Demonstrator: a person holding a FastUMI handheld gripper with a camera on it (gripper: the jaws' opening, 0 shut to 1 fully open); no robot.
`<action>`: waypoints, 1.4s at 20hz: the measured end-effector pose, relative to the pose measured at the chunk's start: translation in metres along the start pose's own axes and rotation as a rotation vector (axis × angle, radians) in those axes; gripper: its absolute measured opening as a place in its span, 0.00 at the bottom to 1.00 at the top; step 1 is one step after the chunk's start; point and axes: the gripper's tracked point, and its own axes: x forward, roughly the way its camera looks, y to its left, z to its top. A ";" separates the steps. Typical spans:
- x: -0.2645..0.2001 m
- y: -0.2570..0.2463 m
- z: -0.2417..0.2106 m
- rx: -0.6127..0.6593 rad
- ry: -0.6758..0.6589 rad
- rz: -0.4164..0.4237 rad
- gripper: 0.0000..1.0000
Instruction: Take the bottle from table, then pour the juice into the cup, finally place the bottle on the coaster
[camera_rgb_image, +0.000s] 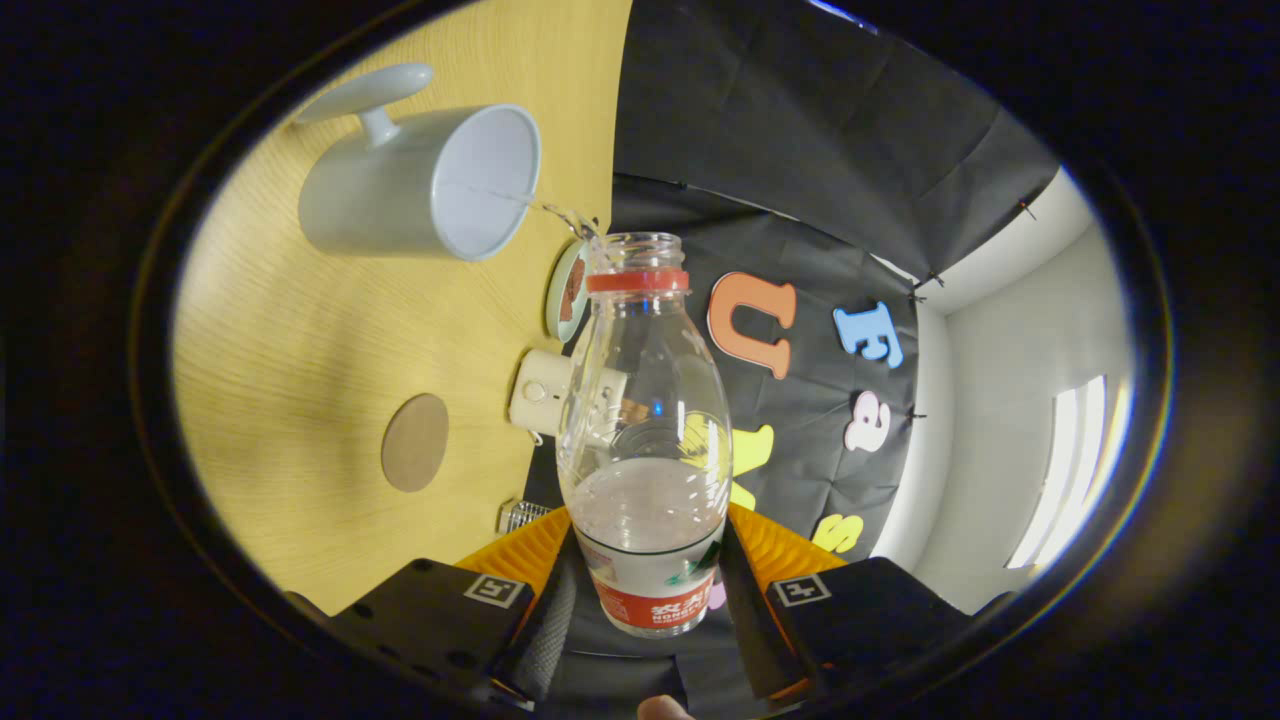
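The bottle (645, 430) is sitting clamped between the gripper (648, 560), both fingers pressing on its labelled lower body, and the whole tool is rolling over onto its side. Its open mouth is tipping toward the pale cup (425, 180) just beyond, and a thin clear stream (560, 212) is arcing into the cup. Liquid is pooling low in the bottle. On the wooden table (300, 340), the round coaster (415, 442) is lying nearer, apart from the cup. A small white device (540, 392) is sitting behind the bottle.
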 end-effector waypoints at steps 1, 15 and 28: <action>0.000 -0.001 0.000 -0.003 -0.002 -0.001 0.75; 0.001 -0.005 0.001 -0.055 -0.009 0.006 0.75; 0.009 -0.024 0.001 -0.099 -0.024 -0.020 0.75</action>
